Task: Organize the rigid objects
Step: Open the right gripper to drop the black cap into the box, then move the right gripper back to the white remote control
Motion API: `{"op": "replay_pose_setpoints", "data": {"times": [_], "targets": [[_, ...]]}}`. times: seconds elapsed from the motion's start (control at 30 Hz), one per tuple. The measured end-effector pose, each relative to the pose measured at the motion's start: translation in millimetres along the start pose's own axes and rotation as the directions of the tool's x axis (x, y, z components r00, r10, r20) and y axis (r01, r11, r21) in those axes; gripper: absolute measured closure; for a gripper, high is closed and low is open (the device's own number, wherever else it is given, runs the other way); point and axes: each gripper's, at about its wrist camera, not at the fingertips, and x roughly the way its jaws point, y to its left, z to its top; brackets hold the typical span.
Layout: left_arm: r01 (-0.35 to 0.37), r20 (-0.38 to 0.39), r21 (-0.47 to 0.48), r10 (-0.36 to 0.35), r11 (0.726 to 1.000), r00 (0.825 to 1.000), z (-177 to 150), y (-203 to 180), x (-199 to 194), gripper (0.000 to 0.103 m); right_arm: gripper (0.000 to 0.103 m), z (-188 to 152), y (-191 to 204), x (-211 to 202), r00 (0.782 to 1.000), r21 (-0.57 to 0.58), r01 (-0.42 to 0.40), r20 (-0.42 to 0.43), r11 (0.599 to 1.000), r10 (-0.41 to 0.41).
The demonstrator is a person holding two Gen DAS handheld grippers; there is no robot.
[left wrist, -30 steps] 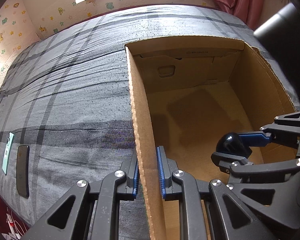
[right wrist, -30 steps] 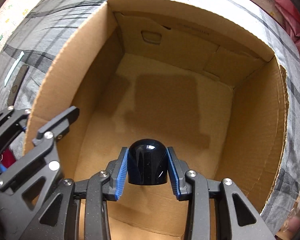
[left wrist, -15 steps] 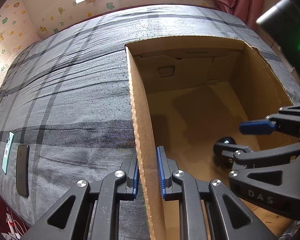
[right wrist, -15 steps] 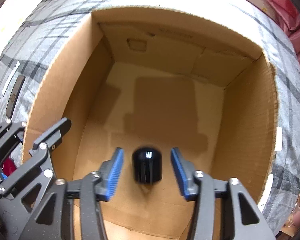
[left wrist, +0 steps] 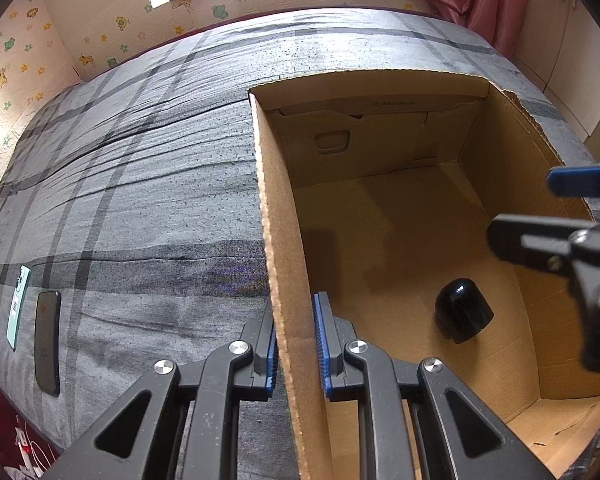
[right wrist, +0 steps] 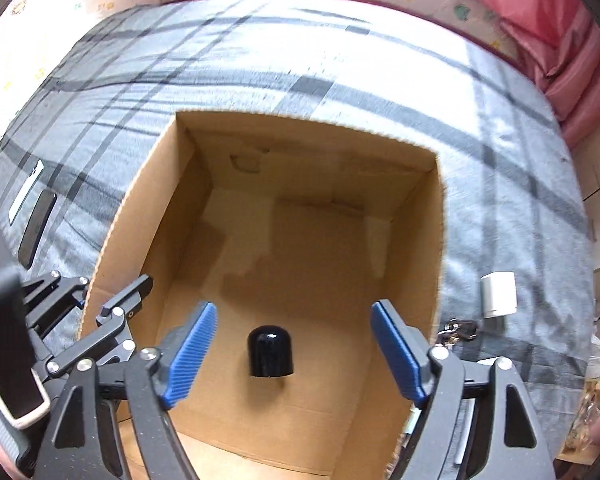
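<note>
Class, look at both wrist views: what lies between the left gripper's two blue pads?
The cardboard box's left wall stands between the left gripper's pads, clamped by them. The left wrist view shows it best; the right wrist view shows that gripper astride the wall.

A bed [left wrist: 148, 184] covered with a grey sheet crossed by darker plaid stripes carries everything. An open cardboard box [left wrist: 284, 264] stands directly on it, and near the bed's left edge a dark phone [left wrist: 47, 350] lies flat just beside a pale teal-and-white card or case [left wrist: 18, 308], well apart from the box. On the other side of the box, in the right wrist view, a small white block [right wrist: 498, 294] and a bunch of keys [right wrist: 458, 330] lie on the sheet close to the box's wall.
</note>
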Motion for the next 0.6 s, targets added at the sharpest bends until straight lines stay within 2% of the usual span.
{"op": "replay_pose_setpoints", "data": {"times": [0.17,0.43,0.6], "targets": [[0.000,0.001,-0.001,0.000,1.000,1.000,0,0,-1,0.086,0.005,1,-3,-27,0.999,0.013,0.008,0.051,1.000,-0.009],[0.006,0.004,-0.007,-0.006,1.000,1.000,0,2,-1,0.086,0.000,-1,-27,-51,0.998,0.048,-0.008,0.062,0.999,0.005],[0.003,0.004,-0.005,-0.003,1.000,1.000,0,1,-1,0.086,0.000,-12,-56,-58,0.998,0.081,0.020,0.056,0.996,-0.025]]}}
